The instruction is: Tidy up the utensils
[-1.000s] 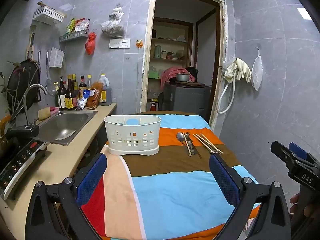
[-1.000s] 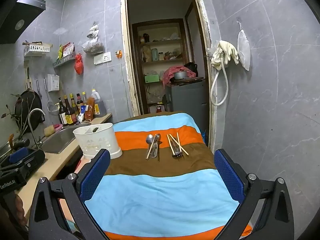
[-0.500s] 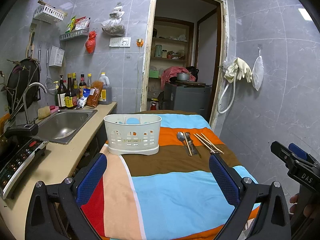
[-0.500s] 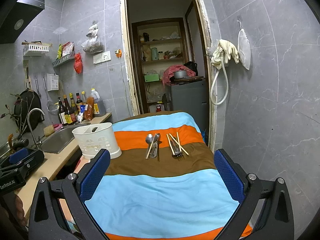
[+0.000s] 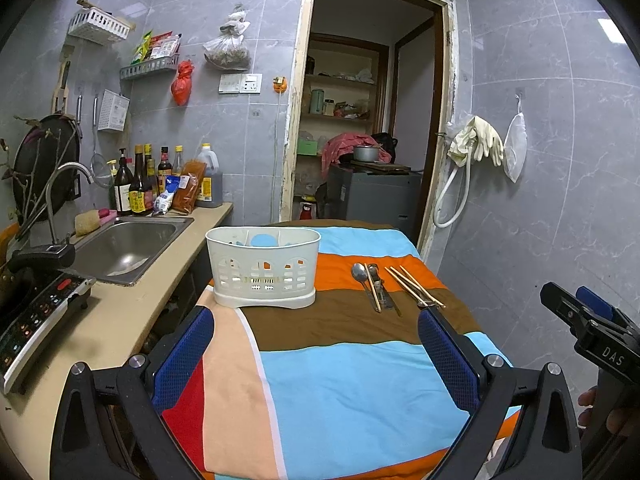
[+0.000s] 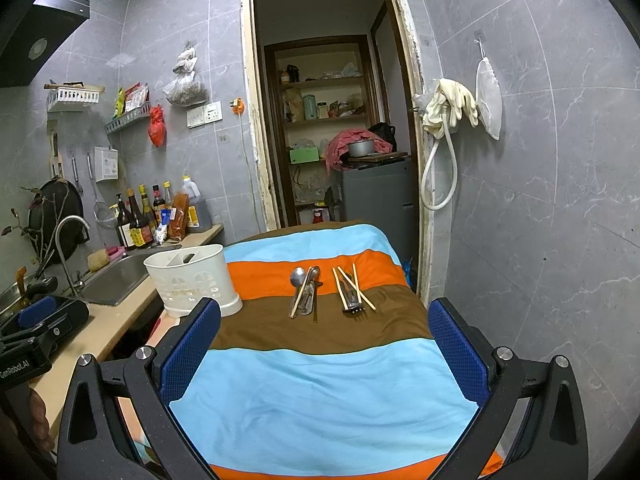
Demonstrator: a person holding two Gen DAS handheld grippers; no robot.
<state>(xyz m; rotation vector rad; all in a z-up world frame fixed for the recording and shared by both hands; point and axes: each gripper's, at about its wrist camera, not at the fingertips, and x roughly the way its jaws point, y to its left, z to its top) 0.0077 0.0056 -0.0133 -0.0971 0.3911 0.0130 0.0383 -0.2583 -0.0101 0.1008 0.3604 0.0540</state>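
A white slotted utensil caddy stands on the left of a striped cloth-covered table. To its right lie spoons with a chopstick, then a fork with chopsticks. My left gripper is open and empty, near the table's front, well short of the caddy. My right gripper is open and empty, facing the utensils from the front.
A counter with a steel sink, a tap, an induction cooker and bottles runs along the left. A tiled wall with a hose and gloves is at the right. A doorway is behind the table.
Both grippers have drifted very slightly; the views are almost unchanged. Nothing on the table has moved.
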